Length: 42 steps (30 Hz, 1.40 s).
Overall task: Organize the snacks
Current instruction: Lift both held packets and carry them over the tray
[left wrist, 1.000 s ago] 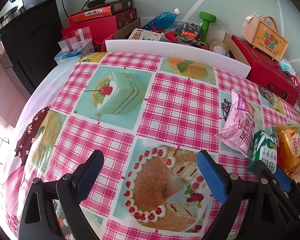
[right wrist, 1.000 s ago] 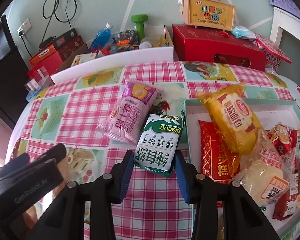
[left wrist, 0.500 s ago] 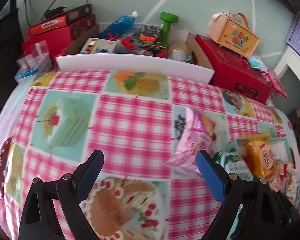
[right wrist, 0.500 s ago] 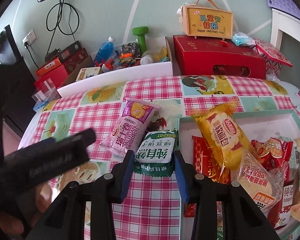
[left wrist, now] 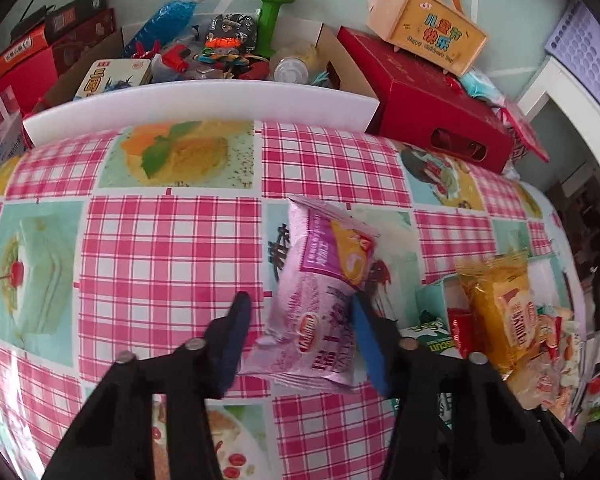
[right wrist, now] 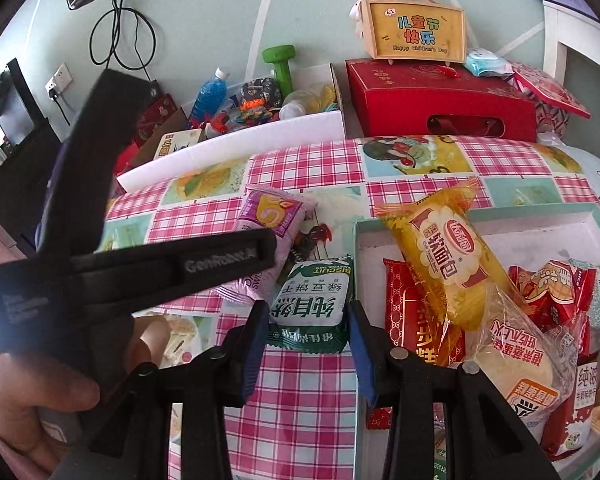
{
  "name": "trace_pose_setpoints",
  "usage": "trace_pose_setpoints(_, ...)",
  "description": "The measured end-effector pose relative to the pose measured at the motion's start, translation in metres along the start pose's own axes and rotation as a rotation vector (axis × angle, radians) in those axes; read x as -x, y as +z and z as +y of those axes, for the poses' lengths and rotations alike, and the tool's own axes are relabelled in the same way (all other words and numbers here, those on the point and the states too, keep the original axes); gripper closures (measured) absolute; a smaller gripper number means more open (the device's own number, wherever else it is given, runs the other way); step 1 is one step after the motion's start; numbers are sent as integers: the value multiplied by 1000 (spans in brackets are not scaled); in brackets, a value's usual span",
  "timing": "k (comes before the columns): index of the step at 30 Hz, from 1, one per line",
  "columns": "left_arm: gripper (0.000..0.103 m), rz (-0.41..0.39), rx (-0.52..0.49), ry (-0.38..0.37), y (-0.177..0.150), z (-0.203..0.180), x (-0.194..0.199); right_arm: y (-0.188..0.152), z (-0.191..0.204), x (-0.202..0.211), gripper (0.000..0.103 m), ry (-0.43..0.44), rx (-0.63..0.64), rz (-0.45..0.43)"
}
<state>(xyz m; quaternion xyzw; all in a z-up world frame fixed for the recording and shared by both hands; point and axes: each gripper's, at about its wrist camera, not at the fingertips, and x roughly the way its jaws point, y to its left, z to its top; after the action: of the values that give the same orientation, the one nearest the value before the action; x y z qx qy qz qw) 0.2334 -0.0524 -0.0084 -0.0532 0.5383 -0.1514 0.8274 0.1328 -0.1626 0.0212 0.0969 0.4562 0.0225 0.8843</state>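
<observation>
Closing around a pink snack packet (left wrist: 320, 312), the left claw (left wrist: 300, 332) is seen with its blue pads on either side of the wrapper; the right pad is against the packet's edge, while a narrow gap is visible at the left pad. The packet lies on the pink-checked bench (left wrist: 172, 248), tilted, with its far end pointing toward the white board (left wrist: 204, 100) at the bench's back edge. In the right wrist view, a green biscuit packet (right wrist: 310, 308) is gripped between the pads of the right claw (right wrist: 308, 344), whose jaws are nearly shut on it; the packet rests on the bench just beside the near-left corner of a shallow tray (right wrist: 540, 220). The tray is piled with snacks, among them a yellow bread packet (right wrist: 448, 256) leaning over its rim and a red packet (right wrist: 412, 320) beneath. The left claw is held by a hand (right wrist: 40, 392) at the lower left.
</observation>
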Motion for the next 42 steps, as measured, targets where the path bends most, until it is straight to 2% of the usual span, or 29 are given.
trace_pose_setpoints(4,60,-20,37,15,-12,12,9,-1,1,-1,61,0,6,12)
trace_pose_setpoints(13,62,-45,197,16,-61,48,39,-11,5,-8,61,-8,30,49)
trace_pose_setpoints(23,62,-36,239,79,-107,55,68,-30,15,-5,61,-13,75,96)
trace_pose_setpoints(28,60,-44,225,94,-106,52,66,-36,19,-11,61,-15,89,121)
trace_pose_setpoints(35,57,-19,218,106,-102,49,53,-35,16,-16,61,-2,74,113)
trace_pose_setpoints(42,64,-37,228,114,-103,50,59,-34,17,-16,61,-3,76,103)
